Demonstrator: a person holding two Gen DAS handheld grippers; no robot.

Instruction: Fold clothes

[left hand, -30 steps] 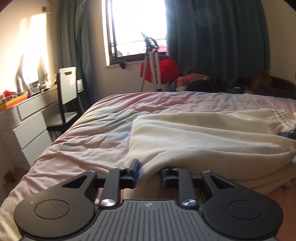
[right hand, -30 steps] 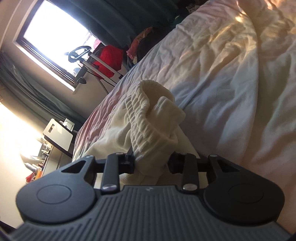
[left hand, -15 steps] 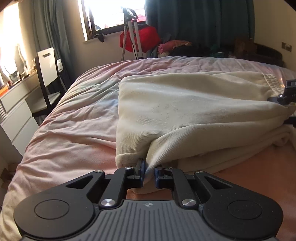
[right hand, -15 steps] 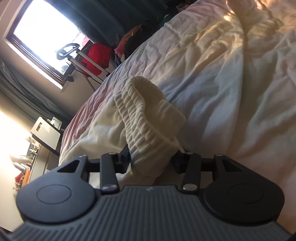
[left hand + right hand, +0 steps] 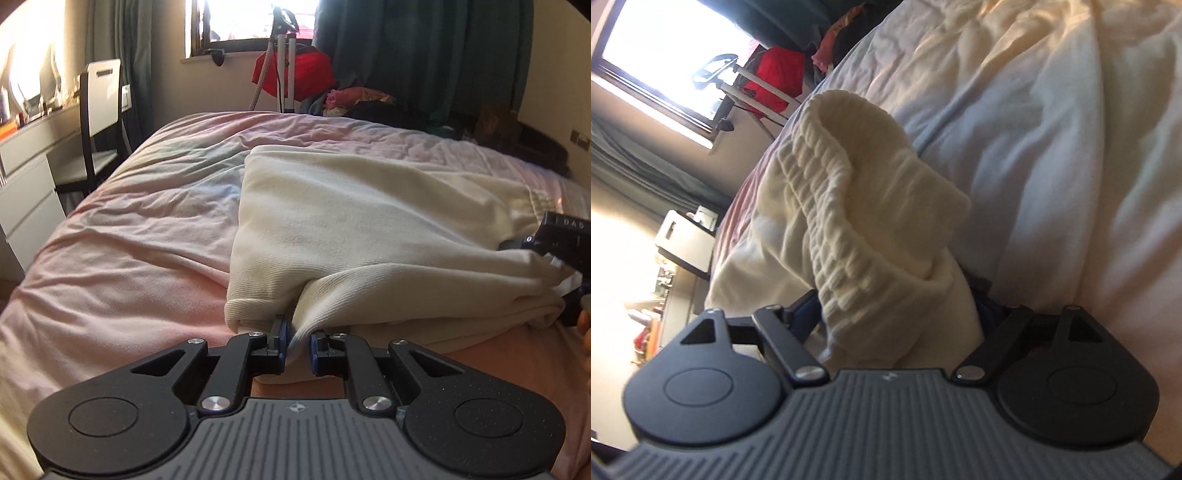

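Note:
A cream garment (image 5: 369, 221) lies folded over on the pink bed cover (image 5: 129, 266). My left gripper (image 5: 297, 341) is shut on a pinch of its near edge, close to the left corner. In the right wrist view the garment's ribbed waistband (image 5: 849, 221) bulges up between the fingers of my right gripper (image 5: 895, 306), whose jaws stand spread wide around the bunched cloth. The right gripper (image 5: 561, 236) also shows at the right edge of the left wrist view, against the garment's far end, with a fingertip of the person's hand (image 5: 585, 325) below it.
A white chair (image 5: 99, 110) and white drawers (image 5: 26, 192) stand left of the bed. Behind the bed are a tripod (image 5: 280, 55), a red bag (image 5: 306, 74), a heap of clothes (image 5: 354, 99) and dark curtains (image 5: 424, 55). White bedding (image 5: 1071, 147) spreads to the right.
The right gripper's jaws have spread apart around the waistband. The left gripper, still pinching the edge, has shifted, so more of the garment's top now shows.

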